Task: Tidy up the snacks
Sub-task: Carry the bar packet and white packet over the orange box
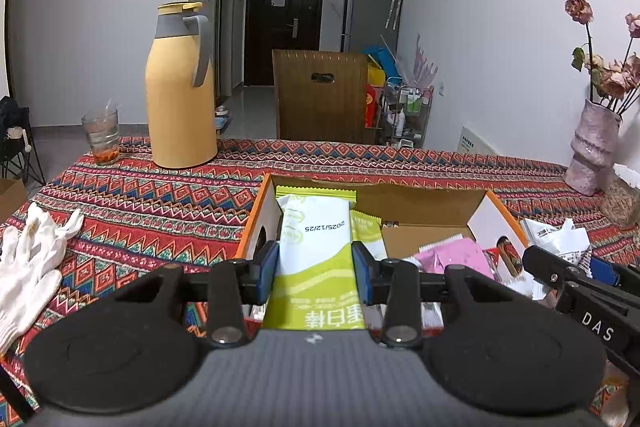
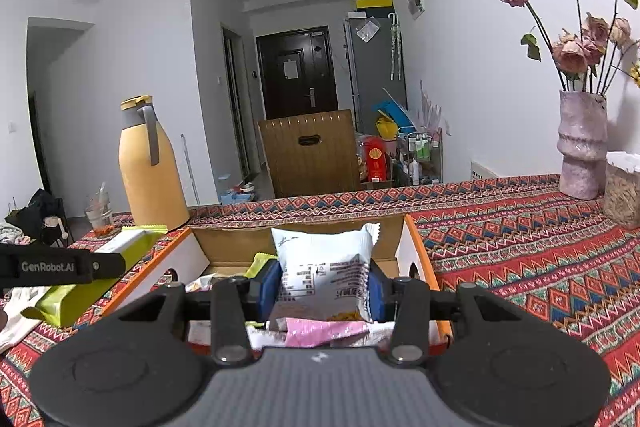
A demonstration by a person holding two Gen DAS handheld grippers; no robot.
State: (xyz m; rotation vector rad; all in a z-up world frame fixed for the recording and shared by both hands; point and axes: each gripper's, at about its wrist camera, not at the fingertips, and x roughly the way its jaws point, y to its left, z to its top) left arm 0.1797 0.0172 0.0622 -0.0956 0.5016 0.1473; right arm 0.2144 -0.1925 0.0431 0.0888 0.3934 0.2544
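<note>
Soft, even indoor light is filling both views, casting only faint shadows. Fisheye distortion is bending the white walls [image 1: 500,27] and darkening the corners; focus is staying sharp throughout.

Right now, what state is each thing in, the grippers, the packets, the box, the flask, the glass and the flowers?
Left gripper: shut on green packet, held above the box.
Right gripper: shut on white packet, held above the box.
Box: open, flaps up, snacks inside.
Flask: upright, lid closed.
Glass: upright, nearly empty, red bits at the bottom.
Flowers: dried, standing in vase.
</note>
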